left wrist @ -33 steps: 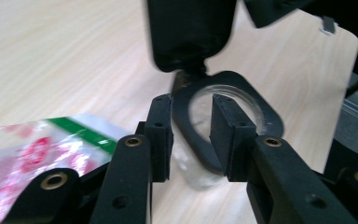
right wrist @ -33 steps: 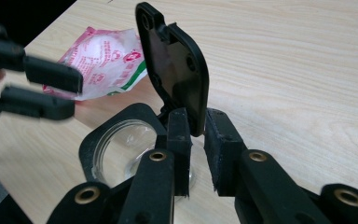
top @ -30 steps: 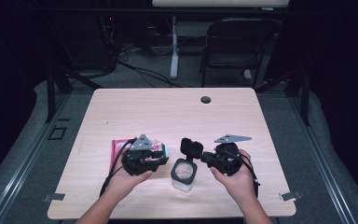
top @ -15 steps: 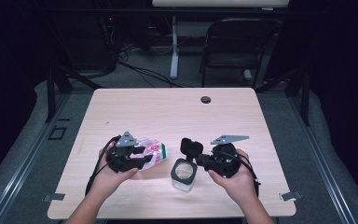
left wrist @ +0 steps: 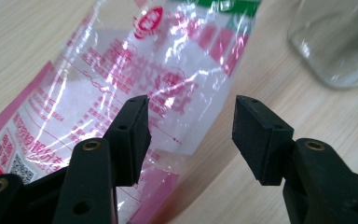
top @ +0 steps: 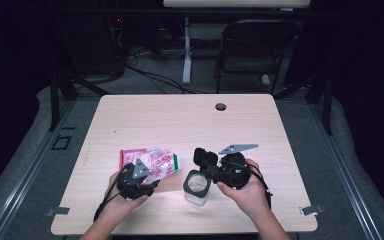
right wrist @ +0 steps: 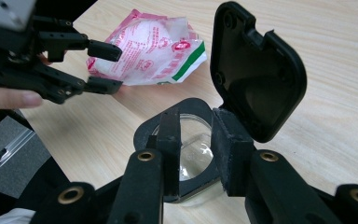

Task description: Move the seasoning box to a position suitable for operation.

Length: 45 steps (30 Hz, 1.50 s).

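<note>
A pink and white plastic bag (top: 157,162) (left wrist: 121,70) (right wrist: 154,49) with a green end lies flat on the table, left of centre. My left gripper (top: 150,181) (left wrist: 191,126) (right wrist: 116,68) hovers at its near edge, open; its jaws have just been opening and the pads touch nothing. A clear glass jar (top: 196,192) (left wrist: 335,42) (right wrist: 191,163) stands to the right, its black hinged lid (top: 206,156) (right wrist: 256,74) flipped up. My right gripper (top: 211,172) (right wrist: 198,135) straddles the jar's near black rim; its jaws have just been opening and the pads do not visibly press.
The light wooden table (top: 180,120) has a dark cable hole (top: 221,106) near its far edge. A black chair (top: 257,50) and floor cables sit behind the table. The person's hands rest at the table's near edge.
The left gripper drew back from beside the jar toward the person and sank. The bag it carried now lies released on the table. The right gripper has stayed at the jar.
</note>
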Tool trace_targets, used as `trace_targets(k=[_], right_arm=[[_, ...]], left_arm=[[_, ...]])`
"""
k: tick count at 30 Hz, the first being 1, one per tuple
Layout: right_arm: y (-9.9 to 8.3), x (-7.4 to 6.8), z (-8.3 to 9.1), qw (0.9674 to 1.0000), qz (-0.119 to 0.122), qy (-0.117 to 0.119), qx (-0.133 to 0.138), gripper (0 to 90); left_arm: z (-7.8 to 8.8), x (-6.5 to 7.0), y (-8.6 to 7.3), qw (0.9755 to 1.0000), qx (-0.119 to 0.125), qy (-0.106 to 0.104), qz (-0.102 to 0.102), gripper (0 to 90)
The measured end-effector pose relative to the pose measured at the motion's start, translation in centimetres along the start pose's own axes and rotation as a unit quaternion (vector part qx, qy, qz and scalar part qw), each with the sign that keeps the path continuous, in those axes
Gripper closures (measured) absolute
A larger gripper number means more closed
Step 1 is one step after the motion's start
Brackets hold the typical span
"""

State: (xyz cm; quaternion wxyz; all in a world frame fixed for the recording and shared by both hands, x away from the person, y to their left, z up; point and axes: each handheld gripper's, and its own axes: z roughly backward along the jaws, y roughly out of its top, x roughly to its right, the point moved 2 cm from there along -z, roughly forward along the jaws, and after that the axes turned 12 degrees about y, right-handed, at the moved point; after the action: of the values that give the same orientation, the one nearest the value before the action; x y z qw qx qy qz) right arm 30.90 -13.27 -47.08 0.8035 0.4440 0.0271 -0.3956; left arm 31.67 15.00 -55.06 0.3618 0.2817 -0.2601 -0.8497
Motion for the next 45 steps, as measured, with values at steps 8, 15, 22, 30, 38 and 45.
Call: trace_targets(k=[8, 15, 22, 30, 38, 45], right_arm=[[-0.2, 0.1, 0.2, 1.0000, -0.002, -0.001, 0.001, 72.5], [-0.2, -0.1, -0.1, 1.0000, 0.000, -0.002, -0.002, 71.8], [-0.2, -0.1, -0.2, 1.0000, 0.000, -0.003, -0.001, 71.3], [-0.3, 0.0, -0.2, 1.0000, 0.000, -0.005, -0.002, 71.1], [-0.3, 0.0, -0.2, 1.0000, 0.001, -0.005, -0.001, 70.8], [-0.3, 0.0, -0.3, 1.0000, -0.001, -0.006, -0.003, 70.7]], left_arm=[[-1.5, 1.1, -0.3, 0.9995, -0.010, 0.018, -0.022, 44.3], [-2.4, 1.0, 0.1, 0.9986, -0.003, 0.046, -0.025, 45.8], [-2.7, 1.2, 0.3, 0.9976, 0.004, 0.059, -0.034, 47.9], [-2.3, 0.3, 0.3, 0.9985, 0.018, 0.051, -0.006, 59.4], [-1.9, -0.4, 0.2, 0.9986, 0.027, 0.033, 0.031, 73.2], [-1.7, -0.9, 0.1, 0.9982, 0.031, 0.023, 0.047, 85.1]])
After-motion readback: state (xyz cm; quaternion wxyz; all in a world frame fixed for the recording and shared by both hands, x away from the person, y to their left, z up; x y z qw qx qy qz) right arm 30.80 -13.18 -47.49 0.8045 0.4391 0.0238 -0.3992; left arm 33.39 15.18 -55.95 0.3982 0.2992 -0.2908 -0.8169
